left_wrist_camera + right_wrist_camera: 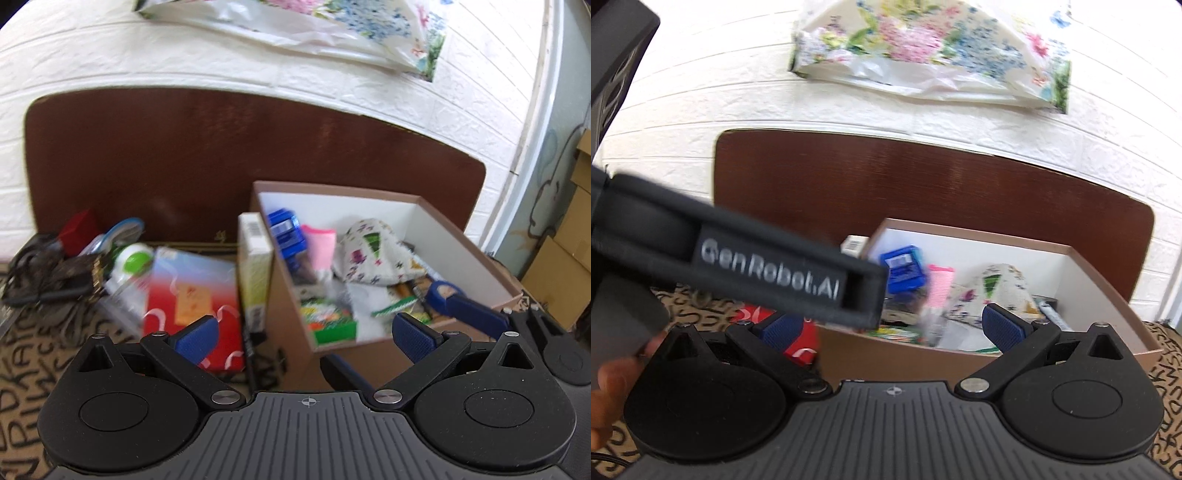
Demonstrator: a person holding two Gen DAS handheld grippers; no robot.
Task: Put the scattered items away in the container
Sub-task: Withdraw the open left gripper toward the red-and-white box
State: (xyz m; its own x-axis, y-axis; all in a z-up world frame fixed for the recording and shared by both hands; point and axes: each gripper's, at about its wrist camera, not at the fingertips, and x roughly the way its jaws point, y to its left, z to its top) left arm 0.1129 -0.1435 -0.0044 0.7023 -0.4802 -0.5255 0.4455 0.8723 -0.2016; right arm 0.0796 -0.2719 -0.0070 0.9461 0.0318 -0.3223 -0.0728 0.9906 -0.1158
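Note:
A brown cardboard box with white inside walls holds a blue packet, a pink item, a patterned pouch and several packets. Outside its left wall stand a tall white and yellow carton, a red gift bag, a white bottle with a green cap, a small red box and dark cords. My left gripper is open in front of the box's left corner. My right gripper is open above the box, holding nothing.
Everything lies on a tan cloth with black letters. A dark brown board stands behind against a white brick wall, under a floral bag. Cardboard cartons sit far right. The left gripper's body crosses the right wrist view.

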